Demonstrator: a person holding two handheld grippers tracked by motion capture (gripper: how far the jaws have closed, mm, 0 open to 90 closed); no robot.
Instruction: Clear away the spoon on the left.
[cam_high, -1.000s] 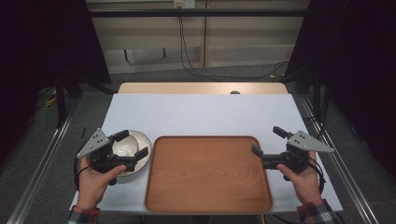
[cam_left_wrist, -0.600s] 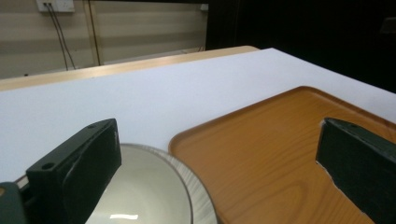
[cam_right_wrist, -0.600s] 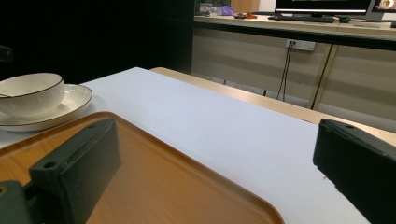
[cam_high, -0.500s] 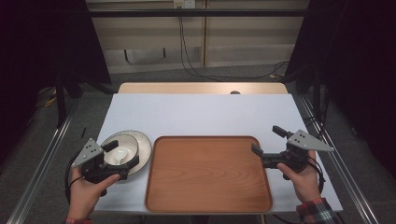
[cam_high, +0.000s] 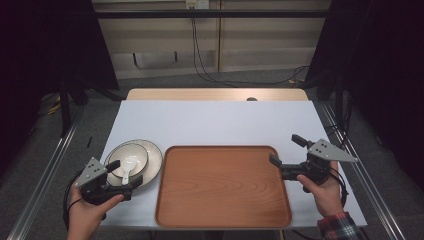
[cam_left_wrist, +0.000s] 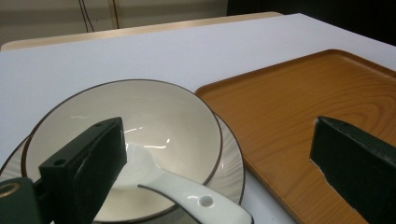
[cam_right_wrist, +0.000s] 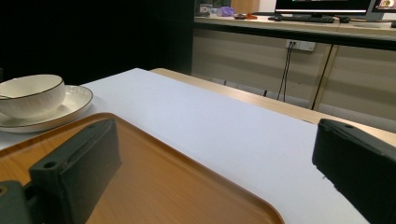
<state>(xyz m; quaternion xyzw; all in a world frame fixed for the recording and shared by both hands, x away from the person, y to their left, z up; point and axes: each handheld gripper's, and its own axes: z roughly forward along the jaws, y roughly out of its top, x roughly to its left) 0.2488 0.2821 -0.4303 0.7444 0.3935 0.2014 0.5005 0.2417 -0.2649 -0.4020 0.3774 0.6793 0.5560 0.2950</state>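
High view | bowl (cam_high: 129, 161) just ahead of left tool (cam_high: 121, 174), jaws apart

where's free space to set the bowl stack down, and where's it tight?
The wooden tray is bare across its whole floor. The white table is bare from the tray's far edge to the back. It is crowded at front left: bowl with spoon on its plate, hard against the tray's left rim, left gripper at them.

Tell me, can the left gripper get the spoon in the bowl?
Probably yes. The left gripper is open right beside the bowl, and the spoon handle pokes toward it, uncovered.
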